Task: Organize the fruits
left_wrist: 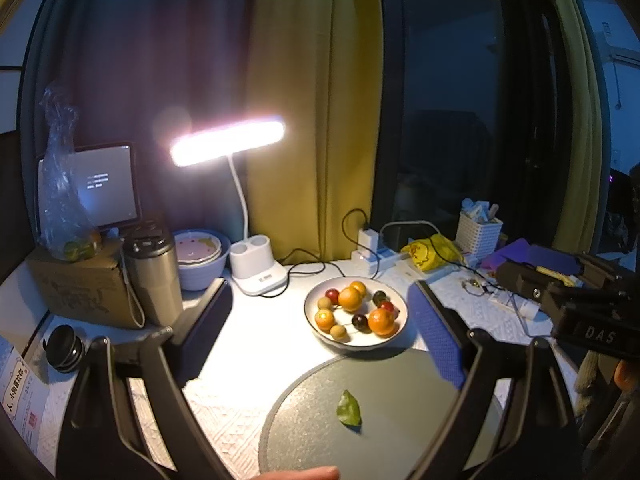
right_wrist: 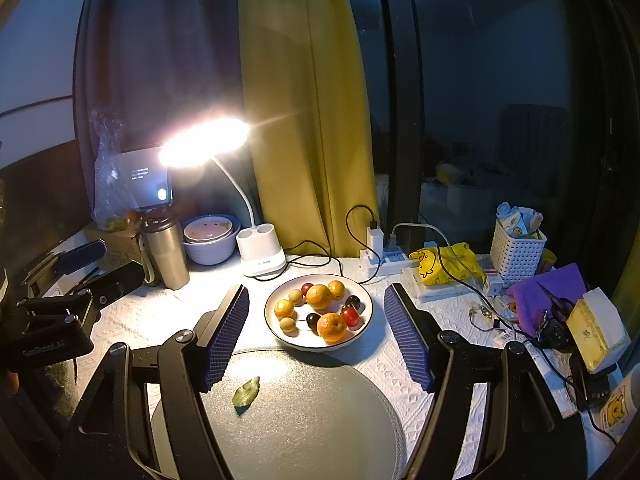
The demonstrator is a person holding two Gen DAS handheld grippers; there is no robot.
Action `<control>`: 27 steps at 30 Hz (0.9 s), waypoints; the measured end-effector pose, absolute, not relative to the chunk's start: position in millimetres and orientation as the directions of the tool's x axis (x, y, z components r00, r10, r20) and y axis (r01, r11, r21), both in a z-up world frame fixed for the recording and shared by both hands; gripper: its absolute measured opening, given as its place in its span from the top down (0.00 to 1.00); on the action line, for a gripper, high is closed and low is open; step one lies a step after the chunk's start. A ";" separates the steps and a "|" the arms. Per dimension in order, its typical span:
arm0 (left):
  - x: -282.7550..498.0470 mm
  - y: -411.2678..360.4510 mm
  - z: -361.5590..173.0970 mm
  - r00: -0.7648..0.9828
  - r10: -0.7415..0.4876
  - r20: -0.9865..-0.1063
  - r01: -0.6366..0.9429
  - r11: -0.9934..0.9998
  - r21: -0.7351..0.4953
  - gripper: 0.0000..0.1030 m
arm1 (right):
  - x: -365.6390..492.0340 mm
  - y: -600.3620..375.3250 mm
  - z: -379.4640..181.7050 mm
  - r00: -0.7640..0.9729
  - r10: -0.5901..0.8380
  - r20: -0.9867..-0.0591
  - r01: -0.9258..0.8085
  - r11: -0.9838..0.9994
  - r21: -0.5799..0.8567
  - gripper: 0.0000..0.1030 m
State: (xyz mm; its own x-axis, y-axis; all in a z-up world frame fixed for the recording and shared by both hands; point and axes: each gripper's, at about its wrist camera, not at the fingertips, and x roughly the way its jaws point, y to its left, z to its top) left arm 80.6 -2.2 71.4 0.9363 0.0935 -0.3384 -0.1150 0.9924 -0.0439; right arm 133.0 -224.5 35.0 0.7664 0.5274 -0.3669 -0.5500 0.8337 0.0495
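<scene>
A white bowl [left_wrist: 320, 330] [right_wrist: 276, 332] on the lit table holds several small fruits: oranges [left_wrist: 383, 321] [right_wrist: 331, 326], dark cherries and pale round ones. In front of it lies a round grey tray [left_wrist: 400, 408] [right_wrist: 312, 420] with one green leaf [left_wrist: 349, 409] [right_wrist: 245, 391] on it. My left gripper [left_wrist: 320, 316] is open and empty, its fingers framing the bowl. Just as empty and open, my right gripper [right_wrist: 317, 328] spans the bowl from the near side. Each gripper shows at the edge of the other's view.
A lit desk lamp [right_wrist: 262, 258], steel flask [right_wrist: 166, 254], stacked bowls [right_wrist: 210, 240] and a cardboard box [left_wrist: 86, 288] stand at the back left. A power strip with cables [right_wrist: 380, 260], yellow bag [right_wrist: 444, 264], white basket [right_wrist: 516, 252] and tissue box [right_wrist: 596, 332] crowd the right.
</scene>
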 end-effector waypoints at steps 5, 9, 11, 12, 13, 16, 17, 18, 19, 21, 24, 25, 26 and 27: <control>83.3 -1.8 71.9 0.938 0.092 -0.335 -0.114 0.992 -0.045 0.13 | 133.5 -224.1 34.7 0.767 0.527 -0.367 -0.550 0.834 0.050 0.29; 83.4 -1.7 71.6 0.937 0.092 -0.336 -0.114 0.992 -0.046 0.13 | 134.7 -224.3 34.0 0.766 0.528 -0.367 -0.550 0.833 0.050 0.29; 83.2 -1.6 71.5 0.938 0.092 -0.335 -0.114 0.992 -0.045 0.13 | 134.7 -224.2 33.9 0.766 0.528 -0.368 -0.550 0.833 0.050 0.29; 83.3 -1.6 71.5 0.938 0.092 -0.335 -0.114 0.992 -0.045 0.13 | 134.7 -224.2 33.9 0.766 0.528 -0.368 -0.550 0.833 0.049 0.29; 83.2 -1.5 71.4 0.938 0.092 -0.335 -0.114 0.993 -0.045 0.13 | 134.7 -224.0 33.9 0.766 0.528 -0.368 -0.550 0.833 0.050 0.29; 83.9 -1.2 71.7 0.938 0.092 -0.334 -0.114 0.993 -0.044 0.13 | 134.8 -223.7 33.8 0.767 0.526 -0.367 -0.549 0.835 0.049 0.29; 84.7 -1.2 71.6 0.938 0.093 -0.334 -0.114 0.993 -0.044 0.13 | 134.8 -223.7 33.8 0.767 0.526 -0.367 -0.549 0.834 0.049 0.29; 84.9 -1.0 71.9 0.938 0.093 -0.334 -0.114 0.992 -0.045 0.13 | 134.9 -223.6 33.9 0.767 0.526 -0.367 -0.549 0.835 0.049 0.29; 84.5 -1.0 71.9 0.938 0.092 -0.334 -0.113 0.993 -0.045 0.13 | 134.9 -223.6 33.9 0.767 0.526 -0.367 -0.549 0.835 0.049 0.29; 85.4 -1.3 71.7 0.938 0.091 -0.334 -0.112 0.993 -0.044 0.13 | 135.0 -223.5 34.0 0.767 0.526 -0.367 -0.549 0.834 0.049 0.29; 85.6 -0.7 72.3 0.939 0.090 -0.333 -0.111 0.993 -0.045 0.13 | 135.4 -223.6 33.9 0.767 0.526 -0.368 -0.549 0.834 0.048 0.29; 86.2 -0.7 72.7 0.939 0.089 -0.332 -0.110 0.993 -0.045 0.13 | 135.6 -223.5 33.5 0.767 0.526 -0.368 -0.549 0.835 0.048 0.29; 86.6 -0.7 72.8 0.939 0.089 -0.332 -0.110 0.993 -0.045 0.13 | 135.7 -223.4 33.5 0.767 0.525 -0.368 -0.549 0.835 0.048 0.29; 87.0 -0.5 72.8 0.939 0.088 -0.332 -0.109 0.993 -0.046 0.13 | 135.8 -223.3 33.5 0.767 0.526 -0.368 -0.549 0.834 0.049 0.29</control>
